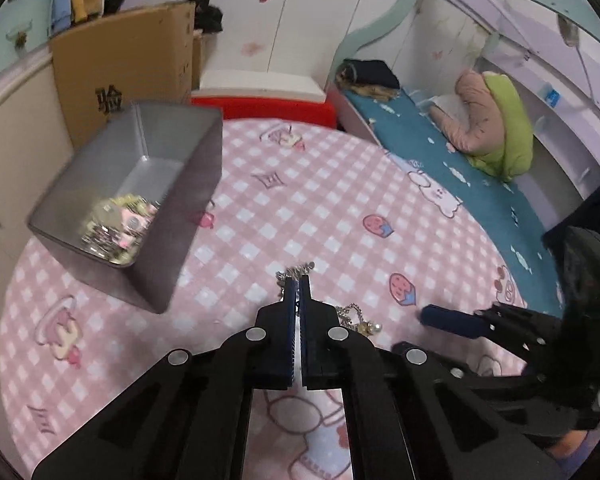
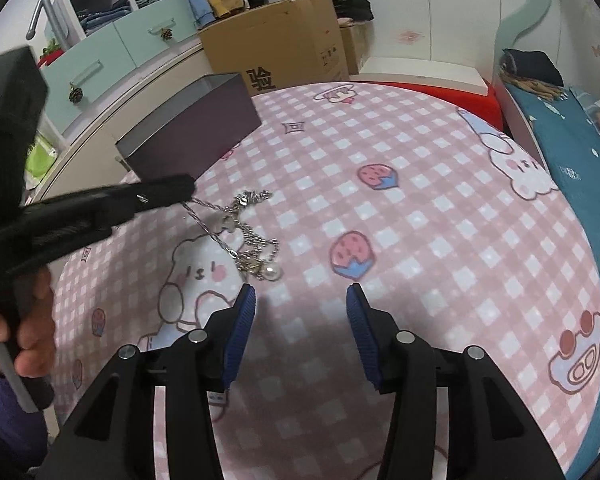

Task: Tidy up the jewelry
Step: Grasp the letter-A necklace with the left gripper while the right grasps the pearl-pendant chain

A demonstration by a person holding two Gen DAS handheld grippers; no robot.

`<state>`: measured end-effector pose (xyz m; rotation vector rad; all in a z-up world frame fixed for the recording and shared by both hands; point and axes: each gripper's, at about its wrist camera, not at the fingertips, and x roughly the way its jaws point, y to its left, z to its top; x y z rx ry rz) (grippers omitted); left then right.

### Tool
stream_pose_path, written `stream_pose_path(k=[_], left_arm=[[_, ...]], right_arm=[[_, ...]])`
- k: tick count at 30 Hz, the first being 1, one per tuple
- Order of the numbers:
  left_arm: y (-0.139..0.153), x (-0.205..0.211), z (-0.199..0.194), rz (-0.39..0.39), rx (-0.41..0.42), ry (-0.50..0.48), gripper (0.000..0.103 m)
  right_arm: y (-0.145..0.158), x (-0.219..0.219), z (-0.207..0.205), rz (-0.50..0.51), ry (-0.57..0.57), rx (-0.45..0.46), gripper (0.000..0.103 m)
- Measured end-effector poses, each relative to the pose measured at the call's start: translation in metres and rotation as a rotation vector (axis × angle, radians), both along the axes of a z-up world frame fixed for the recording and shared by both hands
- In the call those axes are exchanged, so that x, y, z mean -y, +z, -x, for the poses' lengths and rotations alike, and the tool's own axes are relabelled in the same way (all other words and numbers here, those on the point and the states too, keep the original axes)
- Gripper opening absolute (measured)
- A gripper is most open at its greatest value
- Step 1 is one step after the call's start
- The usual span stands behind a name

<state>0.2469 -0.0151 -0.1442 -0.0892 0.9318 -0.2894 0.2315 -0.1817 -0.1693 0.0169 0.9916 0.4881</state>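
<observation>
A silver chain necklace with a pearl pendant [image 2: 252, 236] lies bunched on the pink checked tablecloth [image 2: 420, 208]. My left gripper [image 1: 299, 280] is shut on one end of the chain [image 1: 296, 270]; its pearl end [image 1: 364, 326] trails to the right of the fingers. In the right wrist view the left gripper [image 2: 188, 188] pinches the chain at its upper left. My right gripper [image 2: 301, 300] is open and empty, just in front of the pearl. A grey metal box [image 1: 140, 196] with several trinkets inside stands at the left; it also shows in the right wrist view [image 2: 192, 136].
A cardboard box [image 2: 276, 48] stands behind the table. A bed with a blue sheet [image 1: 452, 160] runs along the right. A red item [image 1: 268, 108] sits at the table's far edge. My right gripper shows at the right of the left wrist view [image 1: 452, 318].
</observation>
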Motion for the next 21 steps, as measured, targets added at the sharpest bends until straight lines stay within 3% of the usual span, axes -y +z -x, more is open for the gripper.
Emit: stream_pose_path(k=[21], left_arm=[[0.063, -0.077, 0.067, 0.105, 0.107, 0.016, 0.002]], right_arm=[[-0.003, -0.045, -0.003, 0.114, 0.082, 0.072, 0.045]])
